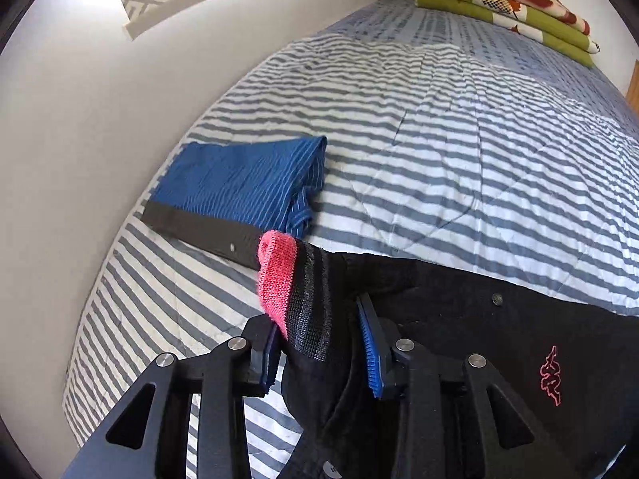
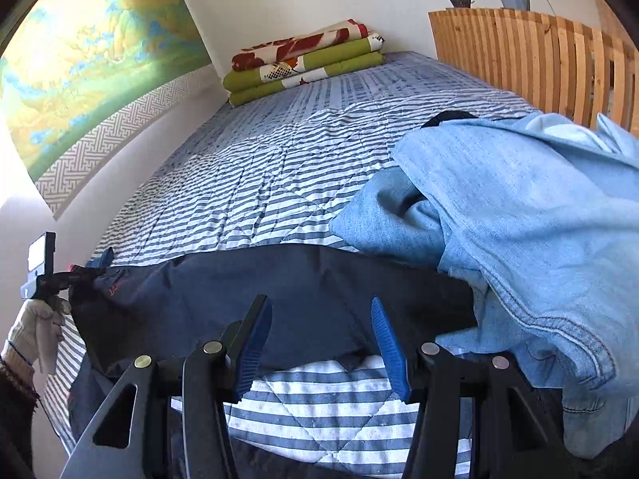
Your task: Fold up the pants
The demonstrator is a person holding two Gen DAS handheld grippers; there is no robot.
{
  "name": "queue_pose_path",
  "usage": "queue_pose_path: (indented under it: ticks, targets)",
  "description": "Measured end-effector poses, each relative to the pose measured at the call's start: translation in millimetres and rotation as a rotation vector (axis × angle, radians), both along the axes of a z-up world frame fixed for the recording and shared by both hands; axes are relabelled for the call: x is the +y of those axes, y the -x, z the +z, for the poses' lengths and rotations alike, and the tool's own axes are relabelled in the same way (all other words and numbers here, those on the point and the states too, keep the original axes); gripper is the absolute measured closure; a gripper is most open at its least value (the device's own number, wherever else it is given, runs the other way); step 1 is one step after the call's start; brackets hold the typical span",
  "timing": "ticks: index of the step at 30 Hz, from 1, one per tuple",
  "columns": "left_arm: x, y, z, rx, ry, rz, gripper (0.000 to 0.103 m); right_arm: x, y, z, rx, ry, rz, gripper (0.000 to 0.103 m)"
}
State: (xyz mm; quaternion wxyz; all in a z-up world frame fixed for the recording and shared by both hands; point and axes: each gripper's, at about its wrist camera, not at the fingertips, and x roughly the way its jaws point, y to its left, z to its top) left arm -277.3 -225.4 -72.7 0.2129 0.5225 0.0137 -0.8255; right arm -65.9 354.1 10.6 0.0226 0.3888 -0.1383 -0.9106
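Striped quilt, slatted headboard, folded blankets

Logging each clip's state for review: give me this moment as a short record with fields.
surface: striped quilt
left gripper: shut on dark pants at the pink-edged waistband
right gripper: jaws apart, dark pants across them; grip unclear
folded: blue pants, by the wall
unfolded: jeans, heaped
far end: folded blankets
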Motion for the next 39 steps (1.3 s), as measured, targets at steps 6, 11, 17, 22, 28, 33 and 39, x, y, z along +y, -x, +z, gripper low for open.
queue_pose_path:
  ticks: [6,11,17,22,28,33,39]
  targets:
    - [7,-19,12,0.01,-0.014,-0.009,0.044,-11,-2,6,0.026,-0.084,0.013,0.049]
    - [41,-41,51,0.081,-0.055,-0.094,0.041,-2,-1,-1,0.001,-0.04,0.025,0.046]
    - [136,-57,68,0.106,-0.199,-0.315,0.041,22,4,-14,-0.06,0.111,0.004,0.044]
    - [242,-62,62,0.074,-0.285,-0.516,0.041,66,6,-24,-0.105,0.311,-0.067,0.044]
    - [393,-51,53,0.03,-0.293,-0.796,0.041,110,2,-38,-0.133,0.457,-0.178,0.044]
    - [502,-29,33,-0.007,-0.23,-0.979,0.025,109,0,-33,-0.153,0.396,-0.142,0.044]
    - [556,-4,2,-0.094,-0.29,-1.038,0.029,121,-4,-30,-0.141,0.36,-0.124,0.046]
